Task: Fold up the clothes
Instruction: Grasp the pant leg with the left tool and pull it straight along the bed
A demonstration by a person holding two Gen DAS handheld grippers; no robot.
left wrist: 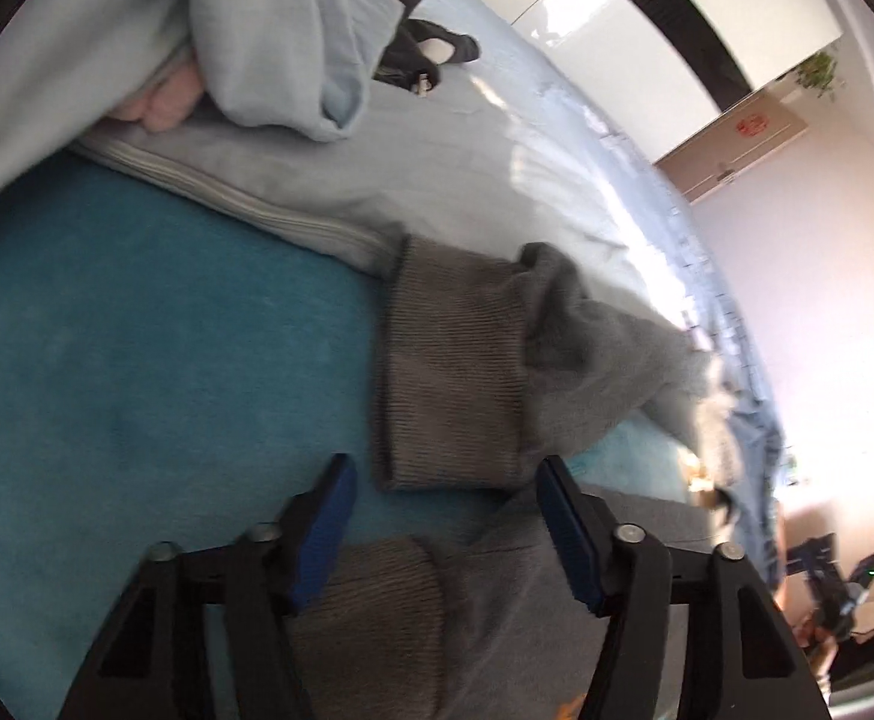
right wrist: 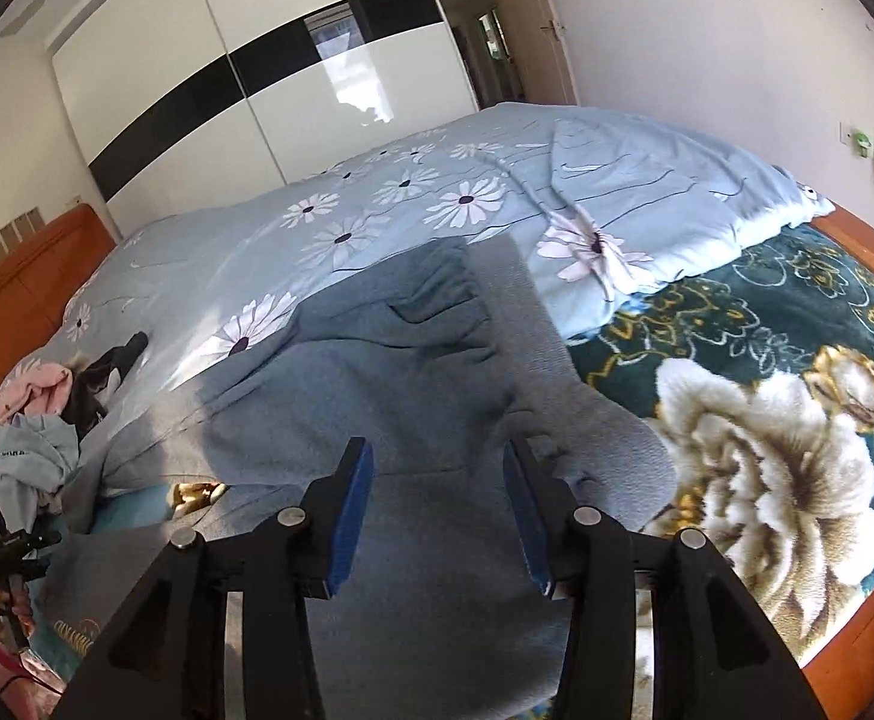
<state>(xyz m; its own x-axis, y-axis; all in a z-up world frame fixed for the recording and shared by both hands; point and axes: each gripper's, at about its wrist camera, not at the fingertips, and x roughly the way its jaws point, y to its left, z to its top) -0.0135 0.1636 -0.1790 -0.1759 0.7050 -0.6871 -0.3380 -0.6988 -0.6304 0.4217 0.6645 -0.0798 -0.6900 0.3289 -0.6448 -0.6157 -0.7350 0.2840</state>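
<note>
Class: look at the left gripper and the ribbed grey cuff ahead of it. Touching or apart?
Cannot tell. In the left wrist view the left gripper is open around the ribbed cuff's near edge, but whether its fingers touch the fabric is unclear.

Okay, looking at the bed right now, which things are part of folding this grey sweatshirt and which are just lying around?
Part of the job:
grey sweatshirt
its ribbed cuff
left gripper, open
right gripper, open

Just lying about:
floral duvet
clothes pile
flower blanket
wardrobe
</note>
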